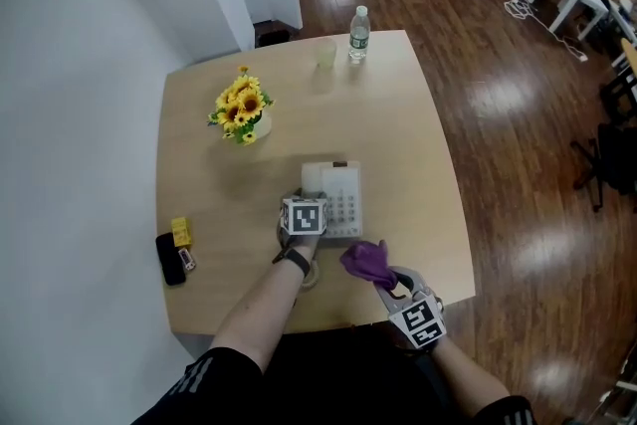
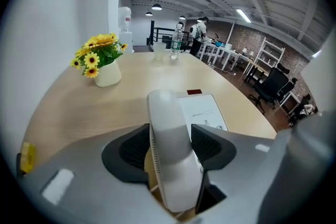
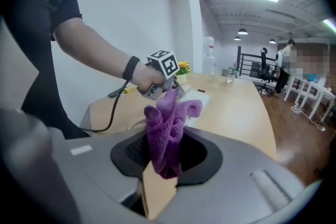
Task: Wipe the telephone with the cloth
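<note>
**Left gripper** (image 2: 170, 148): jaws drawn in on the handset (image 2: 167, 113). Both dark pads sit against its flanks, near its closer end. Read as a clamp on the handset, not an empty claw.

**Handset axis:** its long axis runs straight away from the claw, along the claw's own line of sight. The jaws therefore cross it on the short axis. It lies along the left edge of the telephone (image 2: 203, 111), whose white face with its printed card shows just to the right.

**Right gripper** (image 3: 165, 153): jaws shut on the cloth (image 3: 167, 126). The purple cloth is bunched and stands up out of the jaws in folds. Its free end points toward the telephone.

**Head view:** the telephone (image 1: 340, 197) sits mid-table, towards the near edge. The left gripper (image 1: 304, 217) is over its near left part. The cloth (image 1: 364, 261) is just beside the near right corner. Whether it touches the casing cannot be told from here.

**Relation for the next move (judgement):** the keypad face lies ahead and to the left of the cloth. The right gripper (image 1: 418, 316) is the nearer one to that open face. A wipe would travel along the telephone's long axis, away from the person. The left grip could hold the set in place or lift the handset clear.

**Surroundings:** the table (image 1: 408, 129) also carries a sunflower pot (image 1: 242, 110) and a bottle (image 1: 358, 33), both well apart from the work.
</note>
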A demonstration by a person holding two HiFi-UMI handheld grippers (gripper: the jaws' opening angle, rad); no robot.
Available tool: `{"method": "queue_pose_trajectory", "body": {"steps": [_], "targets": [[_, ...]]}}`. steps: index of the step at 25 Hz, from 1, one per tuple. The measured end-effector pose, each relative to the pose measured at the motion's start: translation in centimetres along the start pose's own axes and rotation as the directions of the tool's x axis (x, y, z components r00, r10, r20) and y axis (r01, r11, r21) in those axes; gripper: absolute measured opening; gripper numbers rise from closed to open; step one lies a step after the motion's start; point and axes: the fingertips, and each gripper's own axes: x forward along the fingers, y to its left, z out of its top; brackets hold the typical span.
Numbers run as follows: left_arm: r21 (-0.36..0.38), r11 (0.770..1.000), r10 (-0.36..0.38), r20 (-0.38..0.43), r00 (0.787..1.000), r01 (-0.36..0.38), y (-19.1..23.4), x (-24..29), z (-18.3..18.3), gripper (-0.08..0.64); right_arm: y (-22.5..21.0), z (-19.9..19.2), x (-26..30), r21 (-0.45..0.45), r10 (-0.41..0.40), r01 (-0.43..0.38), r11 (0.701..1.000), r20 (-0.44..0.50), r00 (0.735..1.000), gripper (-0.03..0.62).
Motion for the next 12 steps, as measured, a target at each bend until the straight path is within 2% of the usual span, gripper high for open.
{"method": "queue_pose_trajectory", "body": {"steps": [3, 8, 10, 12], "targets": [[0.008, 0.999, 0.034, -0.009, 0.999, -0.034, 0.1, 0.6, 0.2, 0.242, -0.4, -0.2, -0.7, 0.017, -0.018, 0.018, 1.000, 0.009, 1.000, 0.115], [-0.020, 0.998, 0.063, -0.004, 0.998, -0.063, 0.7, 1.5, 0.1, 0.241, -0.5, 0.5, -1.5, 0.024, -0.030, 0.029, 0.999, 0.034, 0.999, 0.115], [-0.043, 0.998, 0.043, -0.008, 0.999, -0.043, 0.6, 1.6, -0.2, 0.239, -0.7, 0.9, -1.9, 0.028, -0.037, 0.036, 0.999, 0.049, 0.998, 0.115], [-0.092, 0.996, -0.018, -0.007, 1.000, 0.017, 0.2, 1.6, -0.5, 0.233, -1.2, 1.4, -2.5, 0.043, -0.051, 0.048, 0.998, 0.069, 0.996, 0.114]]}}
